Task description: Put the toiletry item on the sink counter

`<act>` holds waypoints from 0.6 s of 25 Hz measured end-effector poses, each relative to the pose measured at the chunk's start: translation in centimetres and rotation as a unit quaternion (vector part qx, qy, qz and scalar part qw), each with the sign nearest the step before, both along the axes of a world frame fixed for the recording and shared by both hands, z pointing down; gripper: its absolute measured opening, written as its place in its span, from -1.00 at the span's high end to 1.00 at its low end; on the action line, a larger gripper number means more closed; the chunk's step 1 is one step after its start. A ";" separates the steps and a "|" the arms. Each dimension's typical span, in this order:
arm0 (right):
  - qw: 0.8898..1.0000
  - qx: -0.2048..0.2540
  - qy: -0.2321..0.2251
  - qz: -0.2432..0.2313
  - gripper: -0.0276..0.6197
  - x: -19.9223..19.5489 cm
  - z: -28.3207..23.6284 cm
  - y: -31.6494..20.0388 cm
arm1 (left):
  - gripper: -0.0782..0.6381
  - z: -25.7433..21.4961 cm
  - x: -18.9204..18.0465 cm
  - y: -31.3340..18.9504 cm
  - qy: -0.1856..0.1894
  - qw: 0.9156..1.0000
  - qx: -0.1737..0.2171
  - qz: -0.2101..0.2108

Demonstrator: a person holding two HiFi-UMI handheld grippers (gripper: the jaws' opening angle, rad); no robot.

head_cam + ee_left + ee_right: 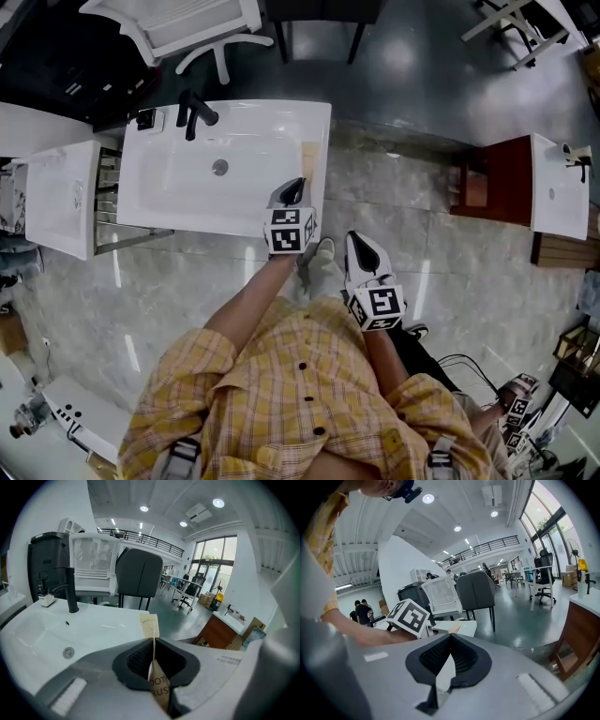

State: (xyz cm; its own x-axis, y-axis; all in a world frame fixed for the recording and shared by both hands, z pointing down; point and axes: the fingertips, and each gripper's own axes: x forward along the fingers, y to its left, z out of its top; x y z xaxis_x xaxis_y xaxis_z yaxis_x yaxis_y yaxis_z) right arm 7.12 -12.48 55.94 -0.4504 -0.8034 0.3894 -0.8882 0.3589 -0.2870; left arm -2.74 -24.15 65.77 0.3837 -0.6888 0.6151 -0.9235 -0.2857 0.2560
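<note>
Pinching a thin tan toothbrush packet (149,626) edge-on, the left gripper (153,640) is holding its jaws nearly together on the card, which is sticking up and forward past the fingertips. Ahead of and below those fingertips the white sink counter (108,620) is spreading out, with the drain (69,652) lying to their left and the black faucet (71,590) standing farther off on the same side. From the head view the left gripper (293,191) is hanging over the counter's near right corner, and the packet (309,157) is reaching ahead of the tips along the right edge; whether its far end is touching the counter I cannot tell. The right gripper (449,637) is holding its jaws closed tip to tip with nothing between them, off the counter and over the floor (422,187), with the left gripper's marker cube (410,617) showing just beyond its fingertips to the left
</note>
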 end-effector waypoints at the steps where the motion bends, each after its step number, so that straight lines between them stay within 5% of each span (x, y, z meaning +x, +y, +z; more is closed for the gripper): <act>1: 1.000 -0.001 0.001 0.000 0.91 0.1 0.1 0.0 | 0.75 0.3 0.1 -0.1 -0.001 1.000 -0.003 -0.001; 15: 1.000 -0.015 0.002 0.013 0.91 1.4 1.0 0.3 | 0.75 4.0 0.5 -0.7 -0.025 0.999 -0.030 -0.010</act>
State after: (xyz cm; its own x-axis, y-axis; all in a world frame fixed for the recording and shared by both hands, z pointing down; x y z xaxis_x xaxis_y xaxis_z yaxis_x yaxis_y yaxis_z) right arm 8.48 -12.16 56.97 -0.4282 -0.8028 0.4149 -0.8982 0.3273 -0.2936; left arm -2.26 -24.85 69.82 0.3375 -0.6578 0.6733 -0.9410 -0.2528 0.2248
